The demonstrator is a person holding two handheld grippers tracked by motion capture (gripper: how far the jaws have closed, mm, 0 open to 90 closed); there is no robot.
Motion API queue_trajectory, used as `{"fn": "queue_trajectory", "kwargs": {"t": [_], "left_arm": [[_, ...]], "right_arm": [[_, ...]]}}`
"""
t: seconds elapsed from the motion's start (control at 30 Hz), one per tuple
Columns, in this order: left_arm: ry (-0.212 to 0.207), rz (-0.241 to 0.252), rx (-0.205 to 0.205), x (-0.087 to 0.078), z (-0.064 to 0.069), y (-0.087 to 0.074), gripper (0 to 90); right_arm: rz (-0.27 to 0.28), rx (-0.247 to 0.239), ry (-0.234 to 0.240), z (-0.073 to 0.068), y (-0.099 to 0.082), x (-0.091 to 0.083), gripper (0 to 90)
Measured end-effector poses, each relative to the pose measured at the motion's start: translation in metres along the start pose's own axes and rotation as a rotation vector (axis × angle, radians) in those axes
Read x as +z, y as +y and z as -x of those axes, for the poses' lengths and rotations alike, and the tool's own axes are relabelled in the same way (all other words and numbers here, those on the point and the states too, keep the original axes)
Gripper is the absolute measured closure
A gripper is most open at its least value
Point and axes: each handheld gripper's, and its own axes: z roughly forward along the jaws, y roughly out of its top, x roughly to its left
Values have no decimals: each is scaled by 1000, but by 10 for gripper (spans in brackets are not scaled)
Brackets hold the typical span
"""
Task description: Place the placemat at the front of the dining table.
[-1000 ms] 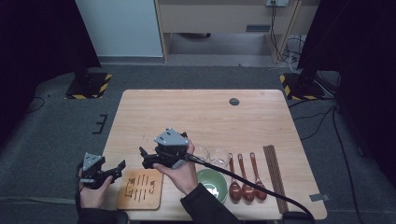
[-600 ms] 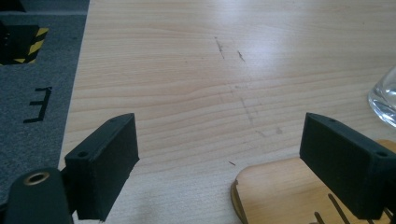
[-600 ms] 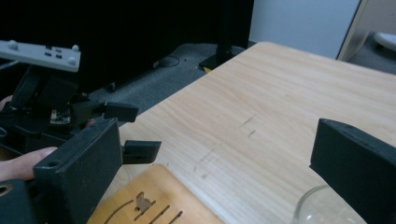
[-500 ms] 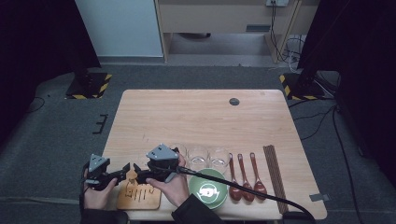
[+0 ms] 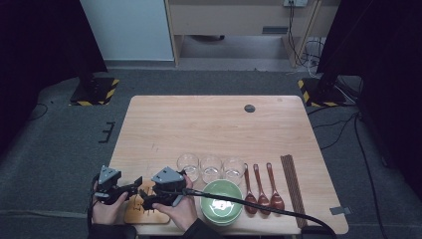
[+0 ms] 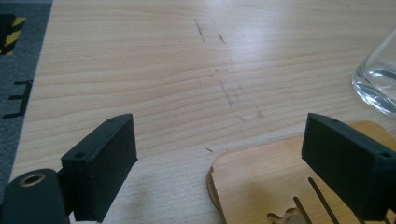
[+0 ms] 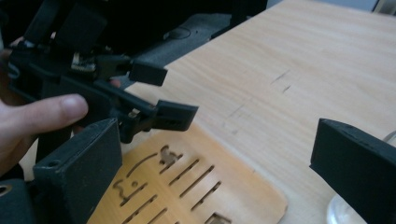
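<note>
A thin wooden board with cut-out slots lies at the table's front left corner. My left gripper points right at its near-left edge, jaws open; in the left gripper view the board's rounded corner lies between and below the jaws, with nothing gripped. My right gripper hangs low over the board, pointing left, jaws wide open. The right gripper view looks down on the board and faces the left gripper just beyond it.
Three clear glasses stand in a row right of the board; the nearest one is close to my left jaws. A green bowl, three brown spoons and dark chopsticks lie along the front right.
The right gripper has come down and left from above the glasses to just over the wooden board. The left gripper has edged slightly right toward the board.
</note>
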Motion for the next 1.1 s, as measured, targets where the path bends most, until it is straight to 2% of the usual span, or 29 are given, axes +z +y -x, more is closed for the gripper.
{"fn": "queue_trajectory", "kwargs": {"t": [0.1, 0.27, 0.47, 0.6, 0.83, 1.1], "left_arm": [[-5, -9, 12, 2, 2, -1, 96], [-35, -28, -3, 5, 4, -2, 93], [-57, -55, 11, 10, 9, -3, 72], [-58, -80, 30, 14, 12, -5, 62], [-61, -102, 39, 17, 15, -6, 52], [-63, -123, 61, 22, 19, -8, 42]], "right_arm": [[-12, 2, 4, -2, -4, 2, 22], [-51, -1, 4, -4, -15, 8, 21], [-93, -9, 3, -7, -27, 14, 24], [-123, -19, -8, -7, -33, 18, 23], [-162, -22, -29, -5, -40, 24, 22], [-193, -18, -26, -4, -45, 29, 17]]}}
